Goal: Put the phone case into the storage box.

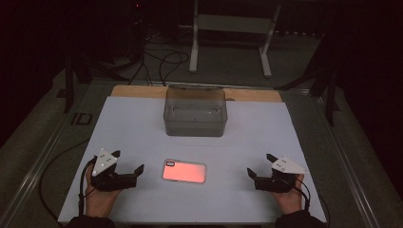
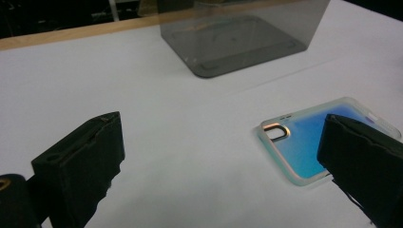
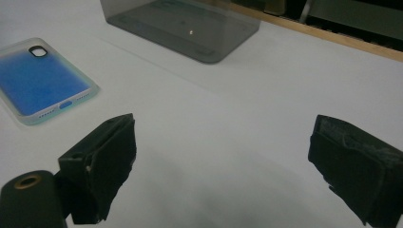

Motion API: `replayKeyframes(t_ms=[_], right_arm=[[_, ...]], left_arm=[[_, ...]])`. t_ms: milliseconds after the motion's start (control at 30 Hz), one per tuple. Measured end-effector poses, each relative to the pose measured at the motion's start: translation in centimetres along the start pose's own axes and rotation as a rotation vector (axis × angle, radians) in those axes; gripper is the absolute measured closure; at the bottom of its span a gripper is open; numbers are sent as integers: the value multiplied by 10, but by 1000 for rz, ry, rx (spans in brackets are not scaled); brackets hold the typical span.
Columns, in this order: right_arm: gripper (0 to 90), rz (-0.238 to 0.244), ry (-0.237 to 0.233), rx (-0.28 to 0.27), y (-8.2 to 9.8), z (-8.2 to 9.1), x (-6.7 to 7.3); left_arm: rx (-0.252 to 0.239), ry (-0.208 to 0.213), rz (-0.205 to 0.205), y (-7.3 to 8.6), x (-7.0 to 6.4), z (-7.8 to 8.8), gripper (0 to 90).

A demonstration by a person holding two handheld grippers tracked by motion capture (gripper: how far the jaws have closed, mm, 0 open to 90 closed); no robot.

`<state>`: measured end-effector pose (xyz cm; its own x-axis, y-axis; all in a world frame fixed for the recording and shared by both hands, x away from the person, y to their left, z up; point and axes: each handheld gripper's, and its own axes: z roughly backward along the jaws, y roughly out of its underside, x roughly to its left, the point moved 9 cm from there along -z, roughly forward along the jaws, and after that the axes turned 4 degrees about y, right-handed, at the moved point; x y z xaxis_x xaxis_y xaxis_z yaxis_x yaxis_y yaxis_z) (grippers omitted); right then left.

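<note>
**The flat phone case could slide away**

The thin, see-through phone case (image 1: 185, 171) is lying flat on the white table (image 1: 123, 123), at 6 o'clock from the smoky plastic box (image 1: 195, 112). The left claw (image 1: 127, 167) and right claw (image 1: 259, 166) are both waiting wide apart, empty. A claw pushing sideways might just shove it.

A flat phone case (image 1: 185, 171) lies on the tabletop (image 1: 133, 128) near its 6 o'clock edge. The clear, open-topped plastic box (image 1: 195, 112) stands well apart at 12 o'clock from it. The left gripper (image 1: 127, 167) rests at the case's 9 o'clock, the right gripper (image 1: 259, 166) at its 3 o'clock.
</note>
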<state>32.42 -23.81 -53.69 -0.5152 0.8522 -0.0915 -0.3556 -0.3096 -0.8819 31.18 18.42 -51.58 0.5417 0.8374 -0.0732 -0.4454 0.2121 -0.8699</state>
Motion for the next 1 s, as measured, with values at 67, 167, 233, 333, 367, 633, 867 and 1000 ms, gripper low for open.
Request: replayKeyframes(t_ms=[67,167,233,333,367,633,867,1000], right_arm=[[91,0,2,-1,0,0,0],[90,0,1,0,0,0,0],[91,0,1,2,0,0,0],[91,0,0,1,0,0,0],[91,0,1,1,0,0,0],[91,2,1,3,0,0,0],[90,1,2,3,0,0,0],[91,1,-2,2,0,0,0]], left_arm=[[6,2,-4,0,-2,-3,26],[15,7,-7,0,-5,-6,26],[20,12,-8,-1,-7,-9,26],[25,16,-10,-1,-8,-11,27],[30,20,-11,-1,-10,-14,27],[58,42,-26,0,-17,-24,30],[83,54,-29,2,-21,-30,35],[99,58,-24,3,-21,-34,37]])
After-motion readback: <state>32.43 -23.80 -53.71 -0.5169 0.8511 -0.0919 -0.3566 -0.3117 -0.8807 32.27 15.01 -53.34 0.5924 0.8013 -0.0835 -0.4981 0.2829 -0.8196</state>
